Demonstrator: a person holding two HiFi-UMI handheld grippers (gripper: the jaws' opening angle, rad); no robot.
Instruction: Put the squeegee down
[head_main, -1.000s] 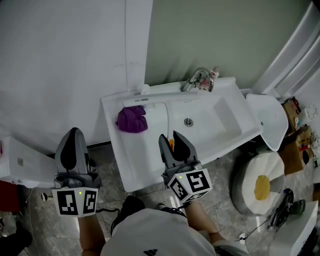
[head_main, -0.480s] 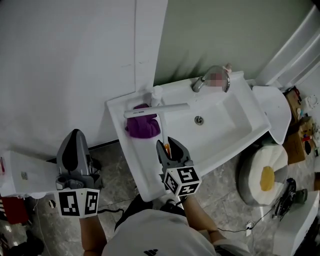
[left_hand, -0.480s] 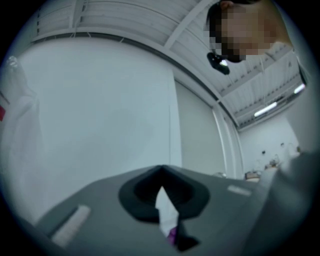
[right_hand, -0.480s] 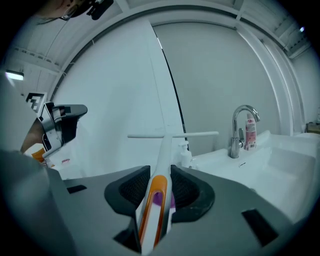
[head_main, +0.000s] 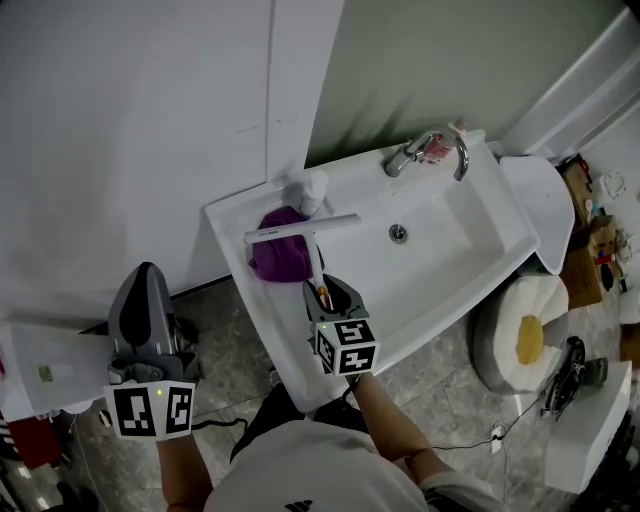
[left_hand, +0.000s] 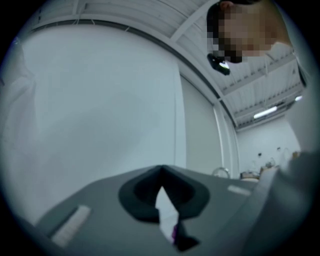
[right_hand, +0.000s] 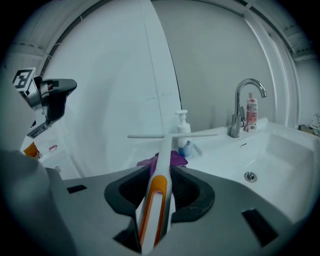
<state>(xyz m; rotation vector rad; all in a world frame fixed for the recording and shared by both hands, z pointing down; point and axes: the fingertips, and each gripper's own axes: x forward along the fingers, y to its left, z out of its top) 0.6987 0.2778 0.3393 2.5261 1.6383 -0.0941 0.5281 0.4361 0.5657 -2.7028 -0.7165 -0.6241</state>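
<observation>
My right gripper (head_main: 325, 290) (right_hand: 161, 176) is shut on the squeegee's handle. The squeegee (head_main: 302, 228) (right_hand: 165, 145) is white with an orange inlay in its handle, and its long blade runs crosswise over the left deck of the white sink (head_main: 460, 270) (right_hand: 280, 145). A purple cloth (head_main: 280, 255) (right_hand: 175, 159) lies on that deck right under the blade. My left gripper (head_main: 147, 300) (left_hand: 161, 186) hangs to the left of the sink over the floor, jaws closed with nothing between them.
A white pump bottle (head_main: 312, 187) (right_hand: 183, 130) stands at the back of the deck. A chrome tap (head_main: 432, 148) (right_hand: 246, 106) and a small pink bottle (right_hand: 251, 115) sit behind the basin, whose drain (head_main: 398, 234) (right_hand: 250, 176) shows. A white wall (head_main: 130, 120) rises behind. White fixtures (head_main: 530, 340) stand at right.
The view has shifted so the sink sits further right. My right gripper has carried the squeegee forward over the sink's left deck, above the purple cloth. The left gripper has kept its place.
</observation>
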